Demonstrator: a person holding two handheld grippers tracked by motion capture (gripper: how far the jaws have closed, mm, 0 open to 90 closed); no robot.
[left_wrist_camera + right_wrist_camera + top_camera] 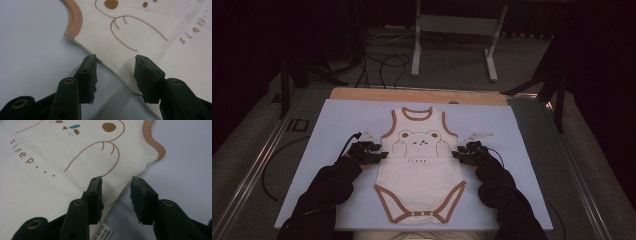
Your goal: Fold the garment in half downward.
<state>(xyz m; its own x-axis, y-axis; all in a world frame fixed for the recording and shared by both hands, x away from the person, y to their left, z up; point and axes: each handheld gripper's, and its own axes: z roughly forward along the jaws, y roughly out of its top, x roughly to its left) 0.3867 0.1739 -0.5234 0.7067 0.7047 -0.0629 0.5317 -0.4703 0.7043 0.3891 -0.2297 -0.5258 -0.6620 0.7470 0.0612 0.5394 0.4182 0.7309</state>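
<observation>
Bodysuit, infant, cream cotton with brown trim

Bodysuit [420, 167] lies flat and face up in the middle of the pale sheet [327, 125] covering the tabletop, neck away from the person, snap crotch nearest. Printed bear and "sleep..." lettering on the chest.

Handling: light, soft, limp knit; likely to drape and fold under its own weight, and to slide on the smooth sheet. Not fragile. Best taken at the two side seams just below the armholes, pinching the edge so that both layers come up together.

Left tool [115, 65]: jaws partly apart, straddling the garment's side edge below the armhole trim [75, 18], not yet pressed on the cloth.

Right tool [117, 185]: jaws likewise partly apart over the opposite side edge, size label [101, 232] just beneath; contact with the fabric appears absent, though the angle is poor.
</observation>
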